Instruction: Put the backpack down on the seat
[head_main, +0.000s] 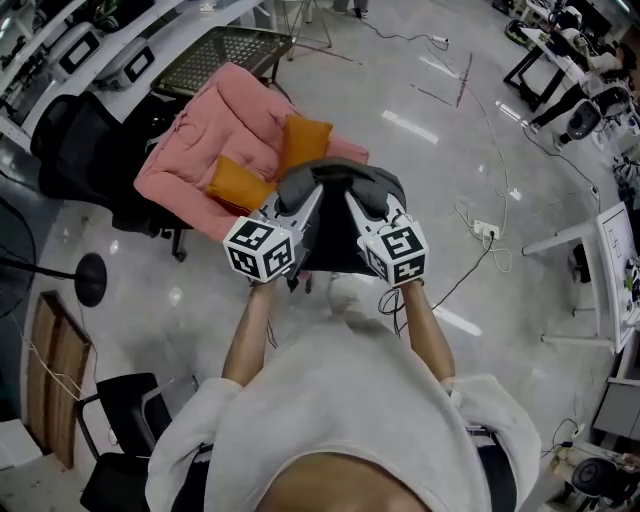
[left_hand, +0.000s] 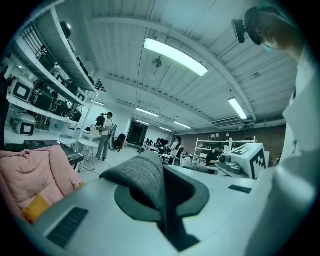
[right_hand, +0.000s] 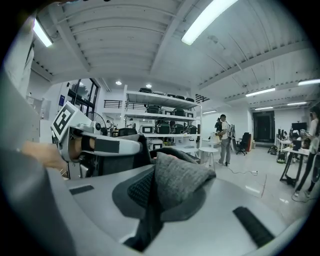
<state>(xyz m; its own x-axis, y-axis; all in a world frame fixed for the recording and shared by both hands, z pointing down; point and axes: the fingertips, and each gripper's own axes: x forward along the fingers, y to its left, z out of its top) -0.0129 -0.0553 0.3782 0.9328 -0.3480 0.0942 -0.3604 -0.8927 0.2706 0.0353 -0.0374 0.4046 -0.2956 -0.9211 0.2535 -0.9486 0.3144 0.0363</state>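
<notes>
I hold a grey and black backpack (head_main: 338, 222) in the air between both grippers, just in front of my body. My left gripper (head_main: 312, 200) is shut on a grey padded strap (left_hand: 144, 179) at the backpack's top left. On the top right, my right gripper (head_main: 356, 204) is shut on a similar grey strap (right_hand: 178, 181). The seat (head_main: 212, 140) is a pink padded chair with orange cushions; it stands ahead and to the left, partly behind the backpack. That pink seat (left_hand: 29, 176) also shows low at the left of the left gripper view.
A black office chair (head_main: 72, 140) and a wire-mesh table (head_main: 226, 48) stand beside the seat. Cables and a power strip (head_main: 484, 230) lie on the glossy floor to the right, near a white table (head_main: 604, 262). Another black chair (head_main: 128, 420) stands behind me on the left.
</notes>
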